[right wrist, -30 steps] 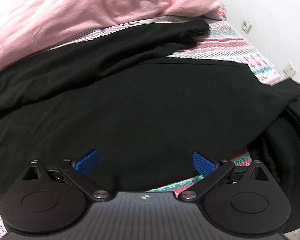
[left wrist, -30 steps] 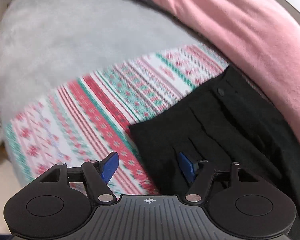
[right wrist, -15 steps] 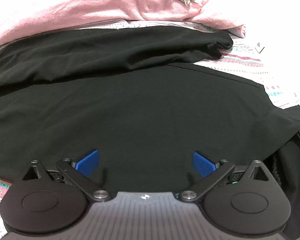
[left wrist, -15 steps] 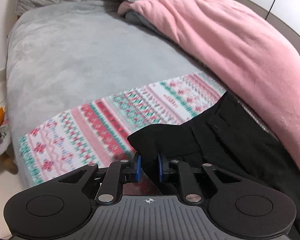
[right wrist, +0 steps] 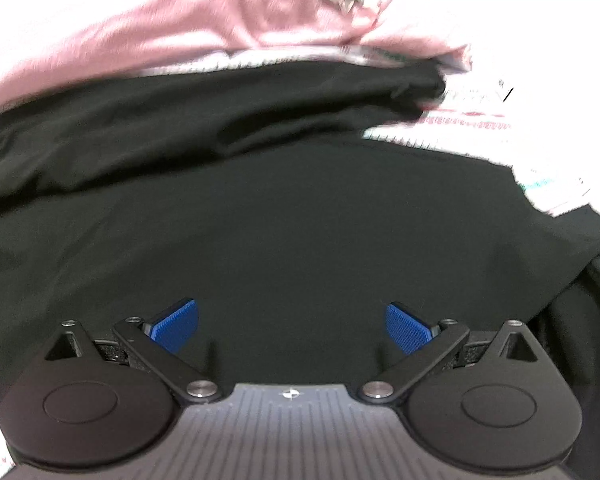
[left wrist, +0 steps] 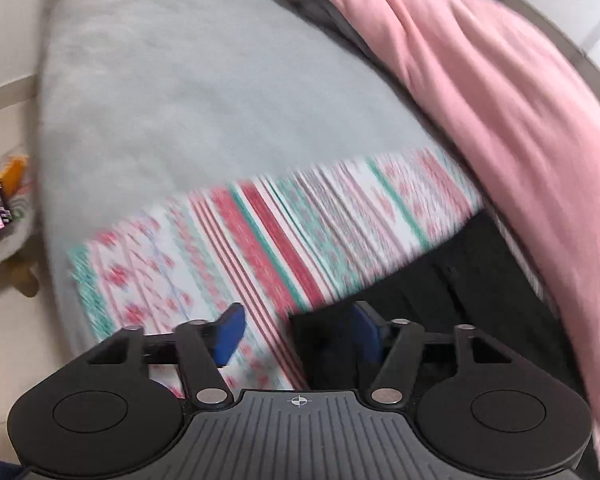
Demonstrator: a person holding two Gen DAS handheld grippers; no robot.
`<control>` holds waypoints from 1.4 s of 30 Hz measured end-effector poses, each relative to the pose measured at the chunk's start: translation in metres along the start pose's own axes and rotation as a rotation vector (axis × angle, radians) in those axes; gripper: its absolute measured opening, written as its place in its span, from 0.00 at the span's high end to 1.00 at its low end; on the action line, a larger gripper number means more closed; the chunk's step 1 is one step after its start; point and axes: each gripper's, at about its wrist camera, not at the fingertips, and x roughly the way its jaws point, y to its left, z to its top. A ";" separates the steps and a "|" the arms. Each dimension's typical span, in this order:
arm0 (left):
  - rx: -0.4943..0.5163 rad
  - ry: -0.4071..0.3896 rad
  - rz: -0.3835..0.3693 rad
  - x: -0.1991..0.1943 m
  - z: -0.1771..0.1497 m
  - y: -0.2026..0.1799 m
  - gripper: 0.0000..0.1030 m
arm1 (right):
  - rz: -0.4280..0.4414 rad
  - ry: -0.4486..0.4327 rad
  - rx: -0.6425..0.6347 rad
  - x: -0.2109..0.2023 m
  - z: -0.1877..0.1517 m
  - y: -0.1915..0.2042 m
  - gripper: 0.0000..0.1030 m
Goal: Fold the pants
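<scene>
Left wrist view: the left gripper (left wrist: pixel 296 334) has its jaws opening, nothing clamped; a corner of the black pants (left wrist: pixel 452 300) lies under its right pad, the rest running away to the far right along the pink blanket (left wrist: pixel 500 120). Patterned cover (left wrist: pixel 228 256) and grey bedding (left wrist: pixel 180 92) lie bare to the left.

Right wrist view: the right gripper (right wrist: pixel 292 326) stands apart, empty, above the pants (right wrist: pixel 284 216), whose length runs left to right, one rumpled leg far.

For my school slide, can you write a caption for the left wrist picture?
Opening left hand-held gripper above a corner of black pants on a striped blanket.
</scene>
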 end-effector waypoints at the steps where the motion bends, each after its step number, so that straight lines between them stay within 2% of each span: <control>1: -0.008 -0.021 -0.009 -0.002 0.006 0.001 0.38 | -0.008 -0.027 0.013 -0.003 0.005 -0.006 0.51; 3: 0.001 -0.040 -0.015 -0.003 0.016 -0.003 0.32 | -0.032 -0.087 0.076 -0.009 0.017 -0.028 0.51; 6: 0.050 -0.024 -0.021 0.012 0.030 -0.026 0.31 | -0.035 -0.122 0.223 -0.003 0.035 -0.071 0.52; 8: 0.083 0.032 -0.034 0.026 0.036 -0.046 0.31 | -0.028 -0.117 0.305 0.010 0.048 -0.099 0.54; 10: 0.133 0.090 -0.102 0.038 0.036 -0.070 0.30 | 0.002 -0.099 0.345 0.028 0.068 -0.121 0.63; 11: 0.177 0.102 -0.125 0.044 0.040 -0.087 0.28 | 0.028 -0.084 0.375 0.038 0.078 -0.132 0.65; 12: 0.242 0.093 -0.134 0.051 0.043 -0.107 0.20 | 0.045 -0.069 0.414 0.047 0.084 -0.142 0.68; 14: 0.413 0.052 -0.119 0.068 0.045 -0.148 0.15 | 0.059 -0.077 0.459 0.061 0.093 -0.151 0.70; 15: 0.508 0.036 -0.105 0.081 0.042 -0.169 0.13 | 0.061 -0.086 0.455 0.069 0.102 -0.152 0.70; 17: 0.629 0.021 -0.076 0.105 0.038 -0.197 0.13 | 0.048 -0.105 0.412 0.088 0.121 -0.152 0.70; 19: 0.699 0.025 -0.080 0.130 0.031 -0.219 0.13 | 0.005 -0.115 0.349 0.109 0.140 -0.146 0.72; 21: 0.744 0.076 -0.100 0.157 0.025 -0.242 0.12 | -0.037 -0.106 0.239 0.135 0.156 -0.136 0.75; 23: 0.759 0.078 -0.086 0.177 0.021 -0.263 0.12 | -0.098 -0.072 0.100 0.160 0.169 -0.121 0.84; 25: 0.776 0.070 -0.068 0.195 0.013 -0.280 0.13 | -0.140 -0.065 0.022 0.178 0.180 -0.114 1.00; 26: 0.788 0.069 -0.038 0.205 0.010 -0.287 0.21 | -0.143 -0.074 0.012 0.184 0.184 -0.115 1.00; 27: 0.787 0.054 -0.014 0.211 0.007 -0.291 0.39 | -0.137 -0.074 0.008 0.187 0.187 -0.117 1.00; 28: 0.759 0.033 -0.023 0.211 0.007 -0.293 0.55 | -0.135 -0.055 -0.007 0.189 0.188 -0.119 1.00; 29: 0.740 0.020 -0.016 0.208 0.008 -0.295 0.74 | -0.164 -0.037 -0.042 0.188 0.189 -0.119 1.00; 30: 0.750 0.008 -0.002 0.205 0.007 -0.298 0.81 | -0.220 -0.038 -0.088 0.182 0.189 -0.119 1.00; 32: 0.793 -0.013 0.003 0.202 0.007 -0.302 0.88 | -0.334 -0.048 -0.119 0.160 0.188 -0.131 1.00; 34: 0.779 -0.018 -0.008 0.201 0.009 -0.300 0.90 | -0.404 -0.071 -0.058 0.133 0.187 -0.162 1.00; 36: 0.768 -0.026 -0.009 0.201 0.011 -0.300 0.90 | -0.387 -0.067 0.048 0.113 0.184 -0.198 1.00; 39: 0.757 -0.037 -0.007 0.203 0.010 -0.301 0.90 | -0.338 0.000 0.163 0.116 0.171 -0.234 1.00; 41: 0.785 -0.042 -0.007 0.202 0.007 -0.301 0.89 | -0.324 0.048 0.134 0.137 0.161 -0.236 1.00; 42: 0.806 -0.040 -0.011 0.200 0.006 -0.302 0.88 | -0.343 0.109 0.109 0.153 0.155 -0.234 1.00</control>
